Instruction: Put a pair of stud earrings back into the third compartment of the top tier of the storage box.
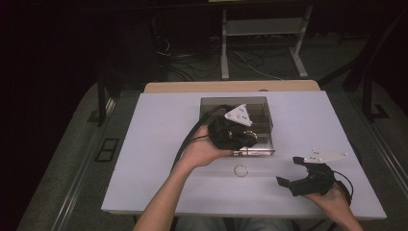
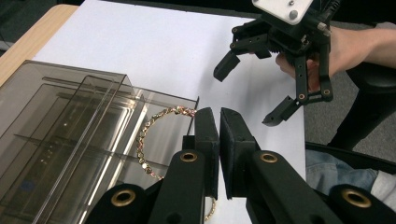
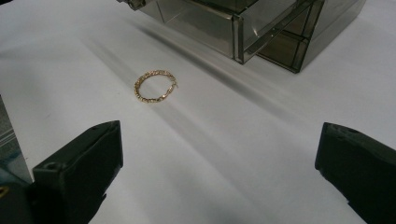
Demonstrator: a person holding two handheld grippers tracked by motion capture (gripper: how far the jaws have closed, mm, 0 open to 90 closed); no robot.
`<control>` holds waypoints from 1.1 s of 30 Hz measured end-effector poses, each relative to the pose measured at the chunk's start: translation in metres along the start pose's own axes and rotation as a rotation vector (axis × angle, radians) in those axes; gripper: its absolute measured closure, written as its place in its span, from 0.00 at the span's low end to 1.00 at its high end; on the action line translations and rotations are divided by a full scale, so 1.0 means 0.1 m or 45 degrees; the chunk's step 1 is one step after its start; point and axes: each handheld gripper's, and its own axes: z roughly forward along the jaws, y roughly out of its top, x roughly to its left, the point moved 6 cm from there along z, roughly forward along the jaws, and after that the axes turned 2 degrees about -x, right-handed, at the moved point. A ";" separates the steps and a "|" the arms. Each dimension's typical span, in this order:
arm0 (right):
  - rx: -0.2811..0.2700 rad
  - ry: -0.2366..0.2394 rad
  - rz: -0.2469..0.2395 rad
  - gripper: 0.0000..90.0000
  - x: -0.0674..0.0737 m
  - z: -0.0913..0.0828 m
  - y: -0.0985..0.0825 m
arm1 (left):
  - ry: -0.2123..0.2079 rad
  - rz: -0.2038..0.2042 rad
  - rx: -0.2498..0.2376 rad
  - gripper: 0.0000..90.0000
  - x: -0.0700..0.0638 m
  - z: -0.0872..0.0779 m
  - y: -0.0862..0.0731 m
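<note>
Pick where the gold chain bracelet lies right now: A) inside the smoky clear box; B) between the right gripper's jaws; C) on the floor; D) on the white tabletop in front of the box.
D: the gold chain bracelet lies flat on the bare white tabletop, apart from the smoky clear box and ahead of the open right gripper.

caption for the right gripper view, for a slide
Open right gripper faces a gold bracelet on the white table, beside a smoky clear box.
</note>
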 end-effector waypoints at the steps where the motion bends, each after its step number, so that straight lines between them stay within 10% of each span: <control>1: 0.000 0.000 -0.001 0.00 0.00 0.00 0.00 | -0.001 0.000 0.002 0.95 0.01 0.01 0.00; 33: 0.002 -0.001 0.002 0.00 -0.02 -0.02 0.00 | -0.030 -0.037 -0.037 0.95 0.14 0.46 0.08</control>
